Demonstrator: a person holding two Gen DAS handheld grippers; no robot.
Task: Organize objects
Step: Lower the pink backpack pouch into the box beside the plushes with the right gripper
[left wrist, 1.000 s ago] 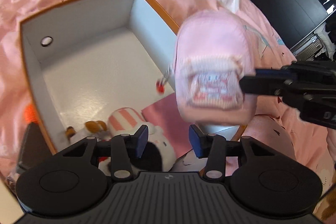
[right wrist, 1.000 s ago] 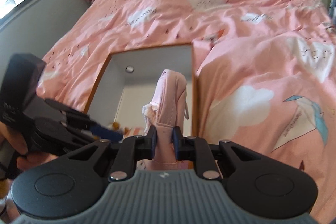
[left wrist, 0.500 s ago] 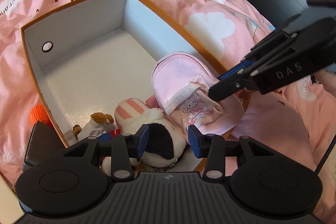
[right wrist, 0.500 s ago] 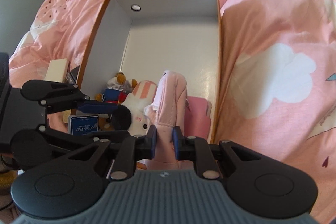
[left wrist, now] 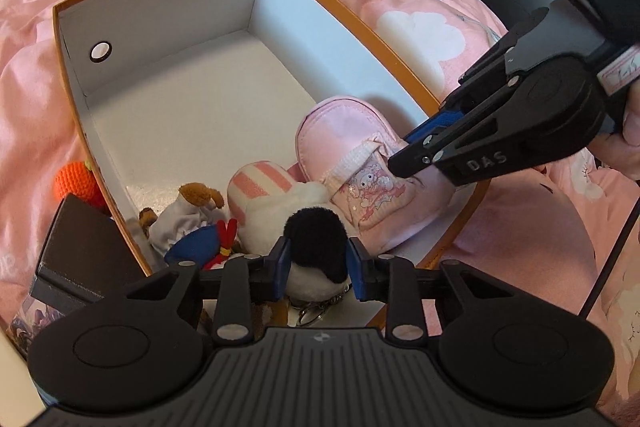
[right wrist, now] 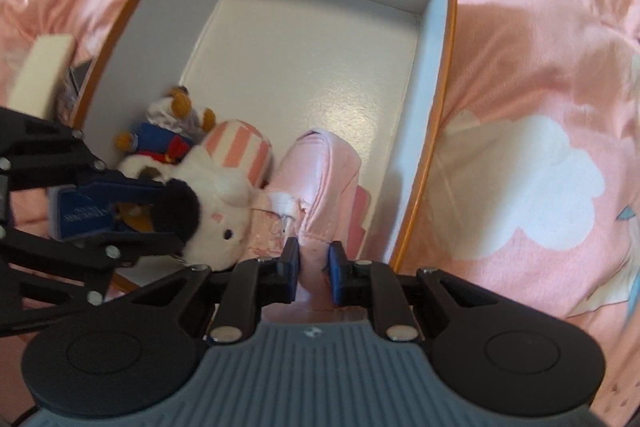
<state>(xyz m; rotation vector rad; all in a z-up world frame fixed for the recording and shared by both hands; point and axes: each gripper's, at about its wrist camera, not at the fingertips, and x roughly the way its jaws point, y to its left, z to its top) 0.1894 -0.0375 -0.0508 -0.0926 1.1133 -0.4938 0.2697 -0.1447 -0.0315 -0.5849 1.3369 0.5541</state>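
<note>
Right tool [right wrist: 311, 277] clamps pink pouch [left wrist: 360, 163] low in box [left wrist: 160, 11]; left tool [left wrist: 316, 267], jaws just closing on plush's black ear [left wrist: 316, 239], risks dragging toy out.

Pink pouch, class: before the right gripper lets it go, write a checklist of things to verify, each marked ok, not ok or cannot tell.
1. Pink pouch is inside the box: ok.
2. Right gripper grips the pouch's edge: ok.
3. Pouch fully supported underneath: cannot tell; it leans on the plush toy.
4. Left gripper, jaws just closing, has the plush's black ear between them: ok.
5. Free floor in the box's far half: ok.
6. Orange knitted toy is boxed: not ok, it lies outside.
</note>
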